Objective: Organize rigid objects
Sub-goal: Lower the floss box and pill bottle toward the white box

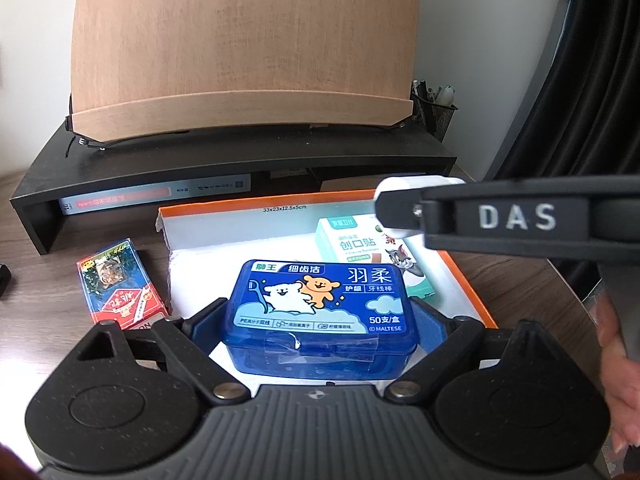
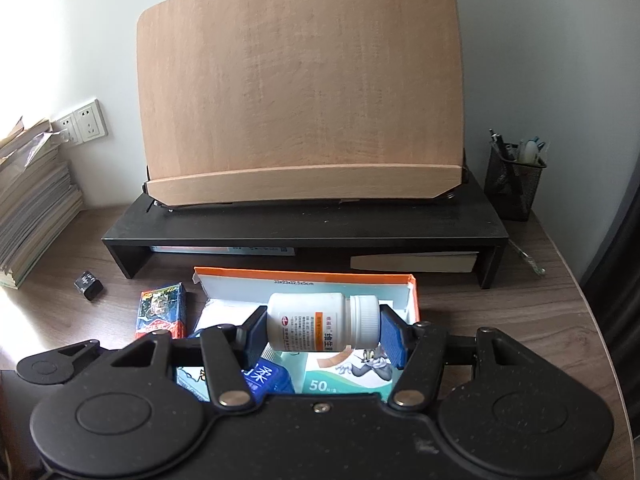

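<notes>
White pill bottle [image 2: 323, 322] is clamped sideways by the right gripper [image 2: 323, 330] over the orange-rimmed box [image 2: 414, 294]. Blue floss case [image 1: 320, 312] is held by the left gripper [image 1: 320, 320]. Each should be lowered level into bare box floor.

Home study desk, wooden book stand [image 2: 300, 92] on black riser [image 2: 304, 232], mesh pen holder [image 2: 514, 184], stacked books [image 2: 32, 208]

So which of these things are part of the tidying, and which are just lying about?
Job:
orange-rimmed cardboard tray
blue plastic floss box
white pill bottle
teal plaster box
red-blue card pack

Lying about:
wooden book stand
black riser
mesh pen pot
stacked books
</notes>
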Demonstrator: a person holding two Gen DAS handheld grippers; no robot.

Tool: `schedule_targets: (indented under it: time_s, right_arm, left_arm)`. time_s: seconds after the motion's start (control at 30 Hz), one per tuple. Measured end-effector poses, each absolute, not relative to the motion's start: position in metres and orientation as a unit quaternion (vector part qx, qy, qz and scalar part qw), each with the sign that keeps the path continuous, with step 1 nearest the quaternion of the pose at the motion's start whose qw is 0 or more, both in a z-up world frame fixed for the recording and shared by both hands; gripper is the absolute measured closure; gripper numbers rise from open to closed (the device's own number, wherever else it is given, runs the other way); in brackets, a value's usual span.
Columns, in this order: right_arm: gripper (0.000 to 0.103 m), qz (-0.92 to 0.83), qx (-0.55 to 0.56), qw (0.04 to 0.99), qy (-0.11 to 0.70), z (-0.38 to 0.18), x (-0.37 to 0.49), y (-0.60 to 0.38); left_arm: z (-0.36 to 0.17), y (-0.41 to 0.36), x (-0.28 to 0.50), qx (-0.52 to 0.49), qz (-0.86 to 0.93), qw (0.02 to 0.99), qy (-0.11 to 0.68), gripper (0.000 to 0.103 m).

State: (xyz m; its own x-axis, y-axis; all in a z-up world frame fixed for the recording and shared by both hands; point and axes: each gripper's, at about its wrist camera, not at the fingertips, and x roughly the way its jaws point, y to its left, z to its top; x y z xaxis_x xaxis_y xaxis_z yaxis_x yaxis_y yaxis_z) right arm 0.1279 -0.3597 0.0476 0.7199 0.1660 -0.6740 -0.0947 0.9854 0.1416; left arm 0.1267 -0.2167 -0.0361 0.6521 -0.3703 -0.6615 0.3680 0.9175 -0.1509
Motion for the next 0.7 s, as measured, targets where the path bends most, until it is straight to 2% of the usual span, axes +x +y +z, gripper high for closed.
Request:
schedule_targets:
  time_s: [0.7]
  right_arm:
    - [0.033, 0.127, 0.033, 0.892, 0.432, 0.029, 0.194, -0.336]
  left_arm:
    - [-0.043, -0.201, 0.141, -0.010, -0.235, 0.899, 0.369, 0.008]
